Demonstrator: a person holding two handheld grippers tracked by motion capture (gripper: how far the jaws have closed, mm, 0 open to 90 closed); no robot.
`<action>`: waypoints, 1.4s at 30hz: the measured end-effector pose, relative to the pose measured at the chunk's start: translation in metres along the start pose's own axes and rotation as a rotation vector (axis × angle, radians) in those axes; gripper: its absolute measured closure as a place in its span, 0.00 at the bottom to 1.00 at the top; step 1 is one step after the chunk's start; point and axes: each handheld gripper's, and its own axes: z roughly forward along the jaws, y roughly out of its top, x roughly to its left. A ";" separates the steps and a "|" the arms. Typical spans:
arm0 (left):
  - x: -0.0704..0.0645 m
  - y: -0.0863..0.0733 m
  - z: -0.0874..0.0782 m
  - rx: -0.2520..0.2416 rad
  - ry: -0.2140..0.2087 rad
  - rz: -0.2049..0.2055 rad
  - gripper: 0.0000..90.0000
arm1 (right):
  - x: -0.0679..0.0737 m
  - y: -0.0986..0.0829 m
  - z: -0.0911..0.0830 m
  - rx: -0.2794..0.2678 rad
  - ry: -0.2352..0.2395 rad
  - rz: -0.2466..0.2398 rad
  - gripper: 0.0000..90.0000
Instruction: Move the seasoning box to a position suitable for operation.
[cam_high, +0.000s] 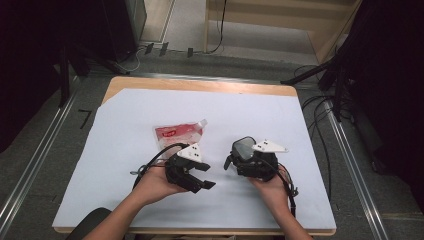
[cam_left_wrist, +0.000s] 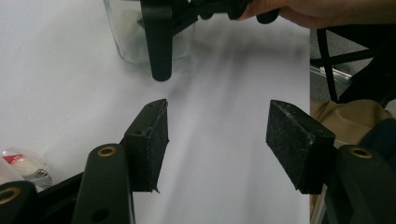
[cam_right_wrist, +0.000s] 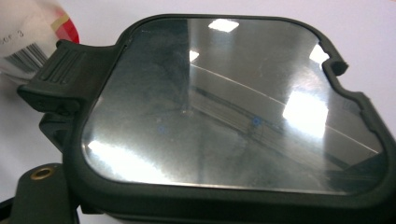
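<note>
Your right claw (cam_high: 239, 156) is holding a clear glass container with a dark, see-through lid in a black rubbery frame (cam_high: 244, 148), a little right of the middle of the white-covered worktop (cam_high: 125, 115). In the right gripper view the lid (cam_right_wrist: 224, 107) sits very close in front of the camera and hides the pads, so I judge from the left gripper view, where one black jaw of the other tool lies down along the glass wall (cam_left_wrist: 126, 32), that this claw is clenched on the container. Your left claw (cam_high: 202, 175) is released, its two padded fingers (cam_left_wrist: 152, 140) standing wide apart above bare worktop, near and to the left of the container, not touching it. Behind your left hand (cam_high: 155, 185), on the far side, lies a soft plastic pouch with a red label (cam_high: 177, 134), flat on the sheet and untouched. The container looks stiff and probably rather heavy for its size; glass is smooth and slippery, and it can break if it tips. The lid has a ribbed black tab (cam_right_wrist: 63, 70) on one edge and a small notch on the other side; I think the tab is the good place to take with the left claw if you want to open it, because the ribs give grip, while the right one steadies the body low on the wall. Squeeze firmly but do not twist hard.
</note>
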 end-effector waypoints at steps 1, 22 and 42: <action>0.000 0.000 0.001 0.004 0.000 -0.001 0.44 | 0.003 -0.001 0.004 0.003 0.000 -0.008 0.17; 0.000 -0.001 0.000 0.015 0.011 0.001 0.44 | 0.010 -0.010 0.010 0.004 0.007 0.005 0.13; 0.008 0.000 0.000 -0.003 0.025 -0.025 0.48 | 0.001 -0.010 -0.024 0.103 0.124 0.060 0.07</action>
